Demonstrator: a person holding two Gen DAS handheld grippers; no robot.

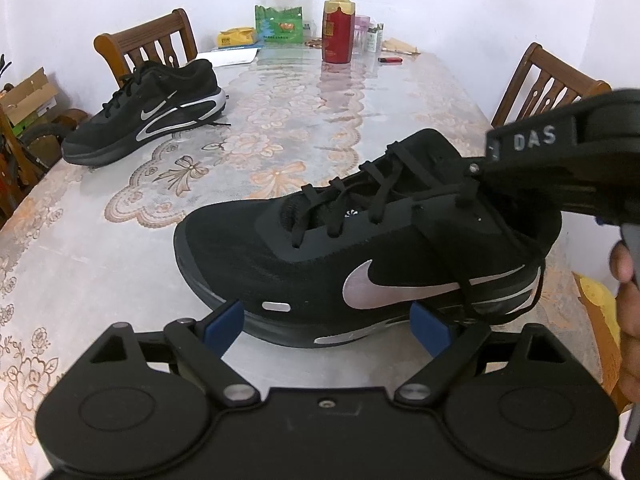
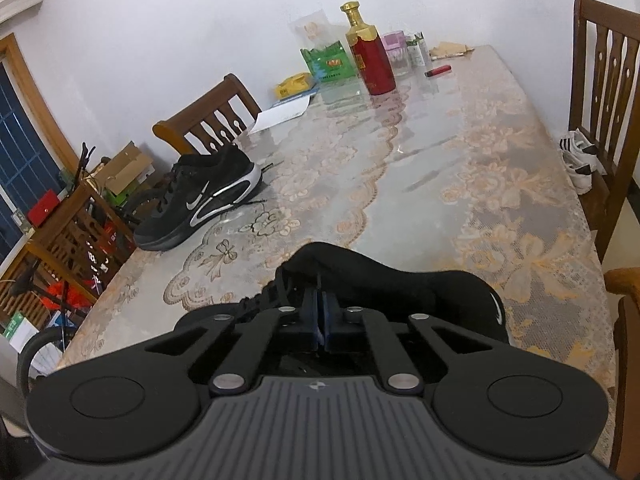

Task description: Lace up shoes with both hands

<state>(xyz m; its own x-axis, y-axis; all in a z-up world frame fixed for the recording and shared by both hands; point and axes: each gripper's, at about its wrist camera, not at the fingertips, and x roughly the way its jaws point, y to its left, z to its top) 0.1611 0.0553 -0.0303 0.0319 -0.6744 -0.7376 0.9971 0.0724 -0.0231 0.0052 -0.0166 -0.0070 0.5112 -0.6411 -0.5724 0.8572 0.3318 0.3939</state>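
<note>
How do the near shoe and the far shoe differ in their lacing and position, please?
The near shoe has loose laces, open above the top eyelets; the far shoe is laced tight along the tongue. The near shoe sits by the hand-held grippers; the far shoe lies toward the table's left edge, untouched. Both are black with a silver swoosh, toes pointing left.

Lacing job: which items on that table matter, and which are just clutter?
In play:
- near black sneaker
- its black lace
- left gripper, open beside the sole
- right gripper, shut at the shoe's collar; lace between the pads not clear

Lying about:
- second black sneaker
- red liquor bottle
- green packet
- yellow packet
- red lighter
- white sneakers on a chair
</note>
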